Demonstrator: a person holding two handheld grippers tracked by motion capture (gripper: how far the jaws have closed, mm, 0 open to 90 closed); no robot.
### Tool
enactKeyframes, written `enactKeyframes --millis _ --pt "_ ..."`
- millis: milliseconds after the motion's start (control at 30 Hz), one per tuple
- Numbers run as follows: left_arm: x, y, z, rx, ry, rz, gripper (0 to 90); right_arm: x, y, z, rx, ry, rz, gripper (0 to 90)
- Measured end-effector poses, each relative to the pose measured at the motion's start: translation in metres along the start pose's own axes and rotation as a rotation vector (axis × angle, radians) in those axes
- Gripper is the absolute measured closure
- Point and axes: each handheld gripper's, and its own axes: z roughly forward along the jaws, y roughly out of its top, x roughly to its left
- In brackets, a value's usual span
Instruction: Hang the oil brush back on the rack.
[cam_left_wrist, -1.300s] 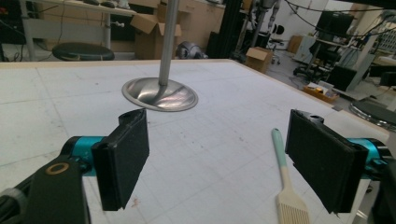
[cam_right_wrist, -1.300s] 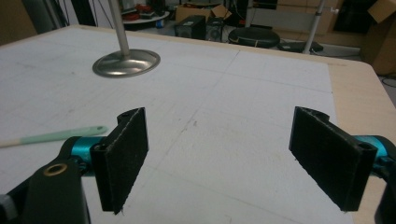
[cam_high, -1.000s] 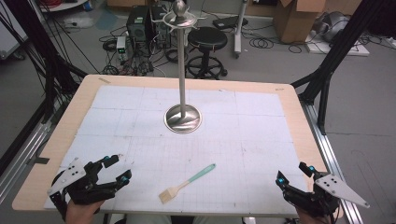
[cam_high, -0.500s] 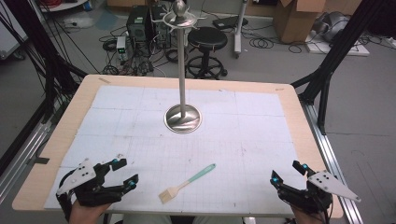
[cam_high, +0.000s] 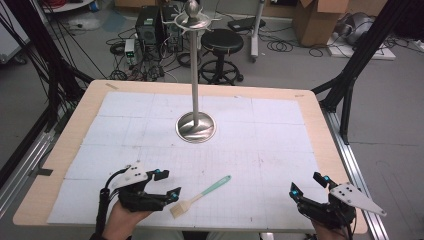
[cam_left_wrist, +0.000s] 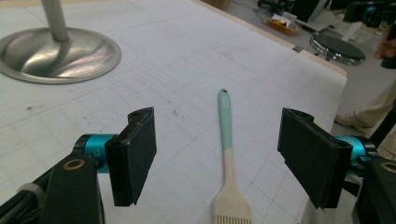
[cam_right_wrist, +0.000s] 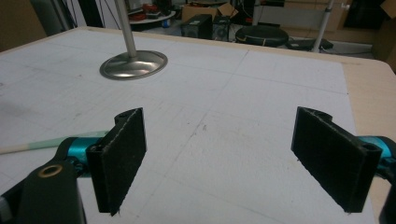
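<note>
One brush (cam_high: 199, 196), one stand (cam_high: 195, 126) on tabletop (cam_high: 280, 150); my two grippers, left (cam_high: 166, 185) and right (cam_high: 306, 184), fingers released, grasping nothing.

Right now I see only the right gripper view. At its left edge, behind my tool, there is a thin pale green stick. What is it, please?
Observer: It is the handle of a brush with cream bristles, lying flat on the white mat.
Operator: Where is the left tool?
Observer: The left tool is open, holds nothing, and is aimed along the brush from its bristle end.
Operator: I see only the foot of the metal stand. What is at its top?
Observer: The stand ends in a ring of hooks under a round knob.
</note>
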Motion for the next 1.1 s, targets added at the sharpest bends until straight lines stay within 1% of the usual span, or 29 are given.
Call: enactKeyframes --millis 67,133,167,267,433,533,600,767,933,1100 --pt "-0.004 0.002 0.011 0.034 -0.012 0.016 30.5 0.000 0.000 -0.001 0.002 0.002 0.004 16.7" --pt "-0.008 0.003 0.020 0.057 -0.023 0.028 32.9 0.000 -0.001 -0.001 0.003 0.000 -0.002 16.7" --pt "-0.009 0.003 0.025 0.066 -0.028 0.032 33.3 0.000 -0.001 -0.001 0.006 0.002 0.006 16.7" --pt "-0.012 0.004 0.035 0.090 -0.022 0.038 34.1 0.000 0.000 -0.001 0.006 0.005 0.000 16.7" --pt "-0.014 0.005 0.045 0.125 -0.016 0.037 36.1 0.000 0.000 -0.002 0.004 0.006 -0.004 16.7" --pt "-0.015 0.004 0.052 0.158 -0.014 0.049 38.2 0.001 0.000 -0.002 0.004 0.007 -0.004 16.7" --pt "-0.017 0.003 0.057 0.184 -0.007 0.051 39.4 0.001 0.000 -0.002 0.006 0.009 -0.004 16.7" --pt "-0.021 -0.001 0.069 0.254 0.005 0.080 42.8 0.001 0.000 -0.002 0.009 0.010 -0.005 16.7" --pt "-0.025 -0.005 0.078 0.303 0.034 0.103 47.0 0.001 0.000 -0.002 0.009 0.012 -0.006 16.7" --pt "-0.028 -0.008 0.084 0.339 0.055 0.119 50.3 0.001 0.000 -0.002 0.010 0.013 -0.007 16.7"
